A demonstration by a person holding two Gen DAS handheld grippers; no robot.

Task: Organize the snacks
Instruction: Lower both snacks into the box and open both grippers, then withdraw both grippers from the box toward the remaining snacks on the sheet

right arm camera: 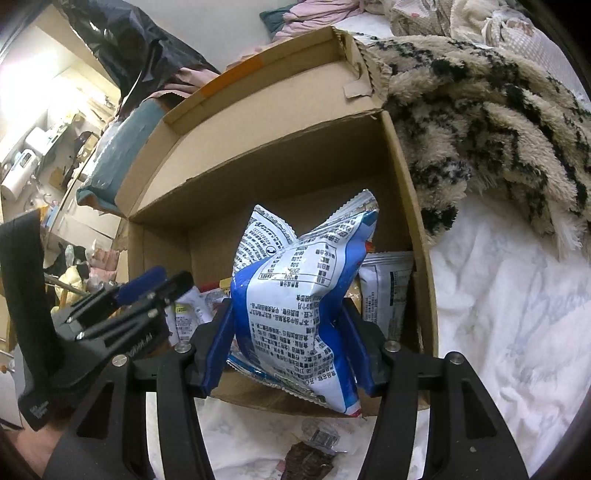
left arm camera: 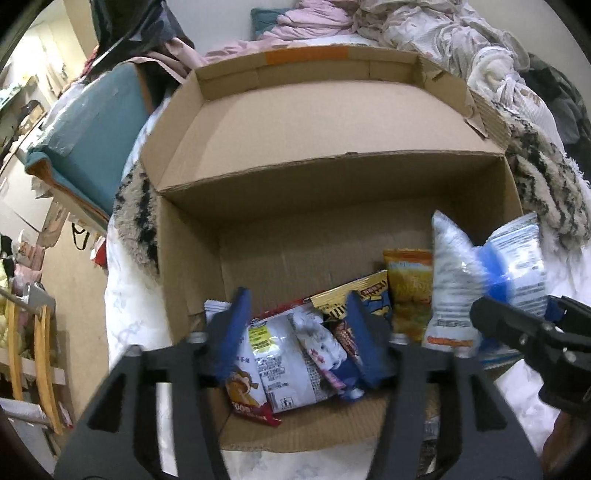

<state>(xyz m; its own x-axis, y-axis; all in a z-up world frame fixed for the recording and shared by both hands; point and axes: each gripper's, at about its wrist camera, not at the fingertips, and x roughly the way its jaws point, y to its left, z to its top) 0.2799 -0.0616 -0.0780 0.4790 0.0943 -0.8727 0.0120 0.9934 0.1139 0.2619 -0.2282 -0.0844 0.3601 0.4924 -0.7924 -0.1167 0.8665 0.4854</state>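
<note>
An open cardboard box [left arm camera: 332, 192] sits on the bed, also in the right wrist view [right arm camera: 406, 192]. Several snack packets [left arm camera: 288, 354] lie on its floor at the near side, with an orange packet [left arm camera: 408, 291] upright behind them. My left gripper [left arm camera: 299, 332] is open above these packets, holding nothing. My right gripper [right arm camera: 291, 343] is shut on a blue and white snack bag [right arm camera: 299, 295] and holds it over the box's near right corner. That bag [left arm camera: 480, 280] and the right gripper [left arm camera: 528, 328] show at the right of the left wrist view.
A fuzzy cream and black blanket [right arm camera: 498, 129] lies right of the box. White bedding [right arm camera: 498, 314] lies to the right. Two small packets [right arm camera: 314, 450] lie on the bedding before the box. A teal box [left arm camera: 85, 147] stands to the left. Clothes [left arm camera: 369, 26] are piled behind.
</note>
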